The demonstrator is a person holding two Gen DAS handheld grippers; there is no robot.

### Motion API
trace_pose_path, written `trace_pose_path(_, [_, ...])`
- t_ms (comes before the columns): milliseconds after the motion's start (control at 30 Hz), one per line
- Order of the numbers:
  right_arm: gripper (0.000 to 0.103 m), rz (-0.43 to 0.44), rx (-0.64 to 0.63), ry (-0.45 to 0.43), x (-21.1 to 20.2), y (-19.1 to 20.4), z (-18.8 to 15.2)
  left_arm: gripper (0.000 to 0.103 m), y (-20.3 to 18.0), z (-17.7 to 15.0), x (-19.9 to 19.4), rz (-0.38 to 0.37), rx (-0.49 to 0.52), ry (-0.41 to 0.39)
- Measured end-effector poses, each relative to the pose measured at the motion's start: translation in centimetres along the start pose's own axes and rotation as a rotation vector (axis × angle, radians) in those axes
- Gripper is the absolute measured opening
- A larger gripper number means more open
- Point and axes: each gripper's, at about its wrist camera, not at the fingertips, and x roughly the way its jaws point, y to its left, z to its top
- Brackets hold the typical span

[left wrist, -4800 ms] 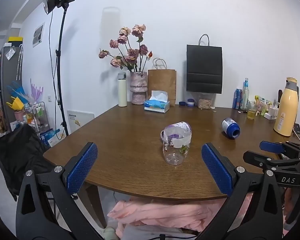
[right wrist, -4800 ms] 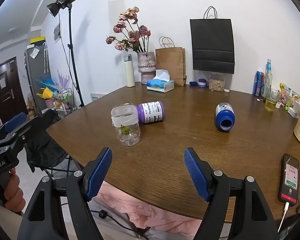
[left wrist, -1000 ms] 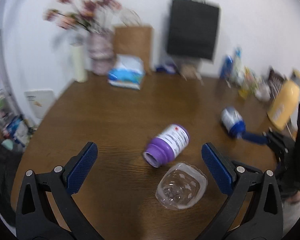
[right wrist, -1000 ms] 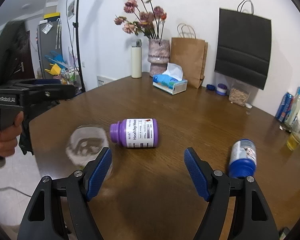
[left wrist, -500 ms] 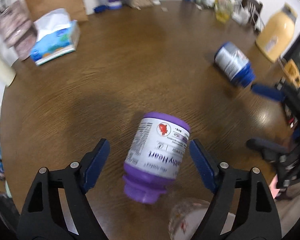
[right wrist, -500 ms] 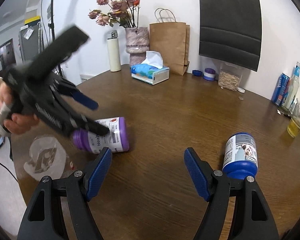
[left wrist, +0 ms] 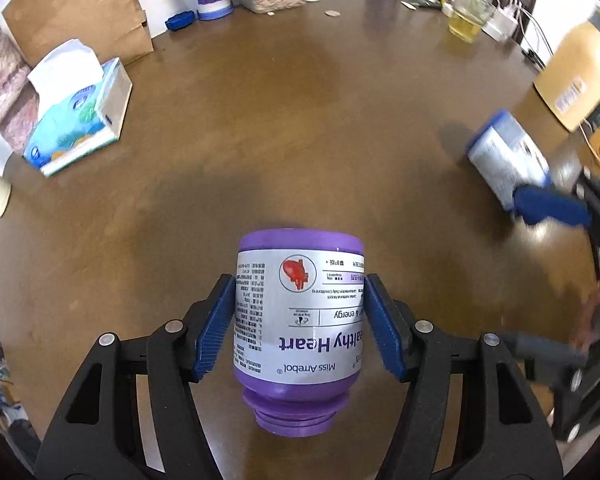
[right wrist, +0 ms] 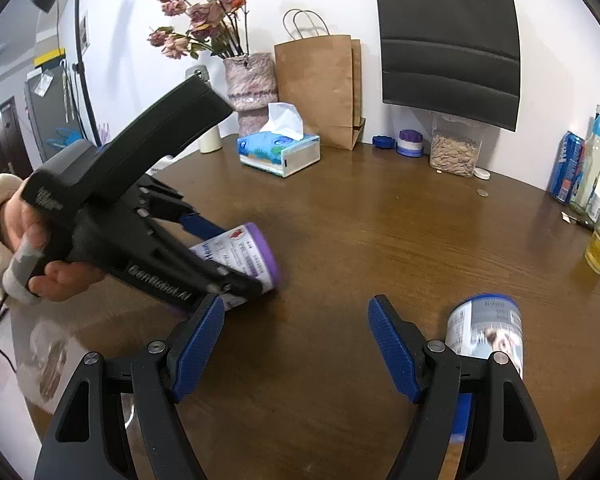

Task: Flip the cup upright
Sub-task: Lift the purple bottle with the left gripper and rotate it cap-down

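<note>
A brown wooden table [left wrist: 300, 92] fills the left wrist view, with a tissue box [left wrist: 76, 120] at far left and a brown paper bag [left wrist: 76, 12] behind it. The left gripper [left wrist: 300, 320] is clamped on a purple bottle [left wrist: 298, 320] lying on its side, both blue pads pressed to the label, its open threaded neck toward the camera. At right a blue-and-white can [left wrist: 508, 160] lies on the table, with one blue finger of the right gripper [left wrist: 552, 210] just beside it, blurred.

In the right wrist view the same table [right wrist: 380, 240] runs to a white wall with a black bag [right wrist: 448, 40], paper bag [right wrist: 320, 88] and vase of dried flowers [right wrist: 252, 80]. The right gripper [right wrist: 296, 344] hangs wide open above bare wood. At left a hand [right wrist: 40, 248] holds the left gripper [right wrist: 220, 264] on the purple bottle [right wrist: 244, 256]. The can [right wrist: 486, 332] stands near right. A pale, blurred shape at near left is probably the clear cup [right wrist: 48, 356], at the table's edge; its pose I cannot tell.
</note>
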Motion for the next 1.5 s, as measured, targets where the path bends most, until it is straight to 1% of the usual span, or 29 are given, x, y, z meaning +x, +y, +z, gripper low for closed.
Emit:
trace_pose_path(100, [0.079, 0.016, 0.025, 0.004, 1.1, -0.7, 0.7, 0.060, 0.8, 2.0, 0.9, 0.014, -0.026, -0.014])
trace_pose_path(200, [0.079, 0.038, 0.046, 0.012, 2.3, -1.1, 1.3, 0.060, 2.2, 3.9, 2.1, -0.007, -0.124, -0.002])
trace_pose_path(233, [0.079, 0.045, 0.052, 0.015, 2.7, -1.1, 1.5, 0.060, 3.0, 4.8, 2.4, -0.022, -0.181, 0.004])
trace_pose_path(300, [0.079, 0.055, 0.054, 0.023, 3.8, -1.1, 2.1, 0.060, 4.2, 5.8, 3.0, -0.059, -0.249, 0.032])
trace_pose_path(367, [0.079, 0.061, 0.060, 0.031, 4.8, -1.1, 2.7, 0.060, 4.7, 6.4, 3.3, -0.082, -0.287, 0.049])
trace_pose_path(467, [0.079, 0.080, 0.107, 0.034, 6.2, -1.6, 3.6, 0.060, 4.8, 6.8, 3.6, -0.091, -0.307, 0.074])
trace_pose_path(567, [0.079, 0.124, 0.171, 0.025, 7.5, -1.9, 4.3, 0.060, 5.1, 6.7, 3.7, -0.124, -0.341, 0.098])
trace_pose_path(633, [0.079, 0.123, 0.185, 0.022, 8.3, -1.4, 4.7, 0.060, 5.9, 6.3, 3.7, -0.150, -0.379, 0.109])
trace_pose_path(700, [0.079, 0.113, 0.172, 0.024, 9.1, -0.6, 5.1, 0.060, 6.6, 5.8, 3.5, -0.169, -0.409, 0.109])
trace_pose_path(733, [0.079, 0.105, 0.163, 0.027, 9.5, 0.0, 5.2, 0.060, 6.8, 5.6, 3.4, -0.177, -0.405, 0.107])
trace_pose_path(800, [0.079, 0.092, 0.171, 0.028, 10.3, 0.4, 5.4, 0.060, 7.7, 5.0, 3.3, -0.163, -0.431, 0.103])
trace_pose_path(867, [0.079, 0.055, 0.175, 0.056, 11.3, 0.6, 5.5, 0.060, 7.8, 4.7, 3.2, -0.180, -0.422, 0.111])
trace_pose_path(933, [0.079, 0.094, 0.199, 0.071, 12.1, 0.7, 5.3, 0.060, 7.7, 4.6, 2.8, -0.190, -0.420, 0.097])
trace_pose_path(1000, [0.079, 0.109, 0.209, 0.081, 12.6, 0.9, 5.1, 0.060, 7.5, 4.6, 2.8, -0.188, -0.405, 0.090])
trace_pose_path(1100, [0.079, 0.160, 0.255, 0.116, 13.4, 0.5, 4.7, 0.060, 7.3, 4.6, 2.7, -0.203, -0.399, 0.089])
trace_pose_path(1167, [0.076, 0.159, 0.238, 0.111, 13.2, 0.5, 4.5, 0.060, 7.1, 4.4, 2.4, -0.189, -0.398, 0.080])
trace_pose_path(1300, [0.074, 0.168, 0.212, 0.128, 12.2, 0.4, 4.1, 0.063, 6.6, 4.4, 2.5, -0.204, -0.389, 0.092])
trace_pose_path(1400, [0.070, 0.188, 0.192, 0.134, 11.0, 0.2, 3.6, 0.066, 6.0, 4.4, 2.6, -0.202, -0.370, 0.081])
trace_pose_path(1500, [0.065, 0.173, 0.134, 0.138, 9.7, 0.3, 3.3, 0.067, 5.5, 4.4, 2.5, -0.195, -0.342, 0.059])
